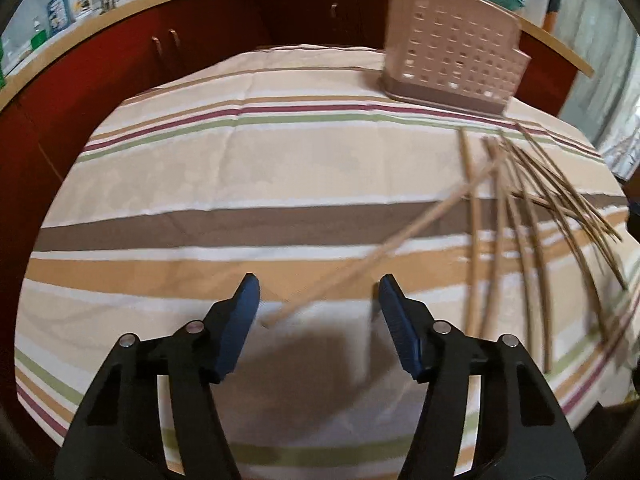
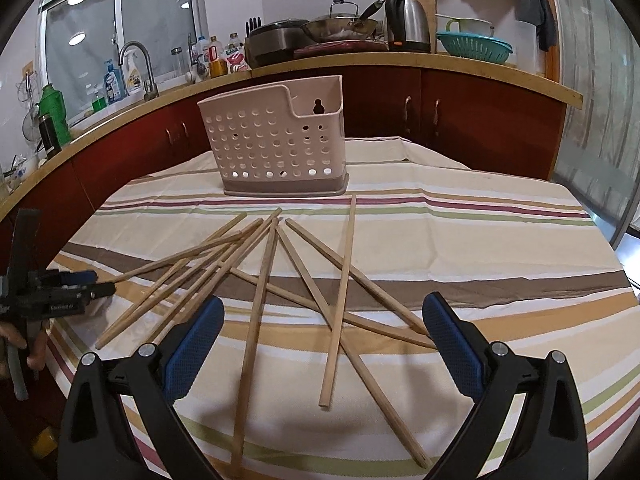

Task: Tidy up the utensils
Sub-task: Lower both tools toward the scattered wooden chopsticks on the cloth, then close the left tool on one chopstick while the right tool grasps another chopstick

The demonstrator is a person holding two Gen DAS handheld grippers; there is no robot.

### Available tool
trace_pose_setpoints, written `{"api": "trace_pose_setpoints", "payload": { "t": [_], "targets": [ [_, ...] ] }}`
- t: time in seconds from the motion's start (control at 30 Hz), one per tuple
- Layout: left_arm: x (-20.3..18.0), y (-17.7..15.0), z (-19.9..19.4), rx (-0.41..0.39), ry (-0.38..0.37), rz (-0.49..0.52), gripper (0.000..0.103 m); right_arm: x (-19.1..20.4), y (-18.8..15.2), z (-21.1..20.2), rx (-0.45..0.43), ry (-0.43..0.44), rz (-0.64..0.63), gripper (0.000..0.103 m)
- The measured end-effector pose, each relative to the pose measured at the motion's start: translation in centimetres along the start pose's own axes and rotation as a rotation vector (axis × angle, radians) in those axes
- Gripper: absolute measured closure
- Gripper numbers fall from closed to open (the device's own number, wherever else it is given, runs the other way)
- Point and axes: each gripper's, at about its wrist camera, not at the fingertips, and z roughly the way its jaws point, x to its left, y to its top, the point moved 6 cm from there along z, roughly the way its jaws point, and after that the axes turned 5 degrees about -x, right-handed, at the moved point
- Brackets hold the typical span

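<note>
Chopsticks fan near-to-far before our wide-open right claw, nearer than our released left claw.

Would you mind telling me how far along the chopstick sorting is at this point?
Nothing looks done: no chopstick shows above the rim of the perforated holder, though its inside is hidden. The chopsticks lie scattered and crossed on the striped tablecloth. Nothing is in hand either: the left gripper and the right gripper are both open and empty. Left to do: pick up every chopstick and put it in the holder.
</note>
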Motion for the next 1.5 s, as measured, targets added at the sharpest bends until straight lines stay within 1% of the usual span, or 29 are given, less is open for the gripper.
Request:
{"api": "trace_pose_setpoints", "payload": {
  "t": [0.07,0.1,0.17,0.27,0.4,0.47,0.53,0.63,0.83,1.07,1.2,1.27,1.3,1.37,1.43,1.5],
  "targets": [
    [-1.3,-0.4,-0.5,-0.001,-0.032,0.028,0.055,0.0,0.0,-0.2,-0.003,0.001,-0.001,0.006],
    [-1.8,-0.5,-0.8,0.002,-0.048,0.031,0.057,0.0,0.0,-0.2,-0.003,0.000,-0.001,0.006],
    [-3.1,-0.8,-1.3,0.008,-0.103,0.041,0.065,-0.1,0.1,-0.4,-0.009,0.001,0.002,0.006],
    [-3.7,-0.9,-1.3,0.009,-0.094,0.063,0.065,-0.3,0.2,-0.9,-0.022,-0.001,0.007,0.006],
    [-3.6,-0.4,-0.8,-0.007,-0.085,0.056,0.066,-0.5,0.2,-1.1,-0.026,0.001,0.017,0.006],
    [-3.9,-0.2,-0.5,-0.018,-0.064,0.095,0.077,-0.6,0.3,-1.2,-0.029,0.001,0.019,0.006],
    [-4.2,-0.3,-0.6,-0.013,-0.084,0.106,0.085,-0.7,0.4,-1.3,-0.035,-0.002,0.021,0.006],
    [-4.8,-0.6,-0.9,-0.010,-0.098,0.129,0.092,-1.0,0.5,-1.3,-0.038,-0.003,0.030,0.006],
    [-5.1,-1.1,-1.2,-0.036,-0.110,0.109,0.096,-1.0,-0.8,-0.8,-0.004,-0.004,0.010,0.006],
    [-5.4,-1.3,-1.5,-0.057,-0.078,0.107,0.095,-0.8,-2.6,-0.8,0.024,-0.009,-0.029,0.007],
    [-5.3,-1.4,-1.6,-0.071,-0.066,0.098,0.094,-0.5,-2.8,-0.9,0.016,-0.005,-0.036,0.008],
    [-5.3,-1.4,-1.6,-0.073,-0.067,0.090,0.094,-0.4,-2.6,-1.0,0.006,-0.002,-0.041,0.011],
    [-5.2,-1.4,-1.6,-0.074,-0.067,0.087,0.094,-0.3,-2.5,-1.0,0.006,-0.002,-0.043,0.015],
    [-5.3,-1.5,-1.6,-0.078,-0.063,0.088,0.094,-0.3,-2.6,-0.6,0.020,0.007,-0.041,0.039],
    [-5.3,-1.5,-1.7,-0.082,-0.061,0.090,0.094,-0.4,-2.8,-0.1,0.047,0.009,-0.028,0.045],
    [-5.2,-1.5,-1.6,-0.085,-0.064,0.086,0.094,-0.5,-3.1,0.2,0.055,0.003,-0.022,0.050]
  ]
}}
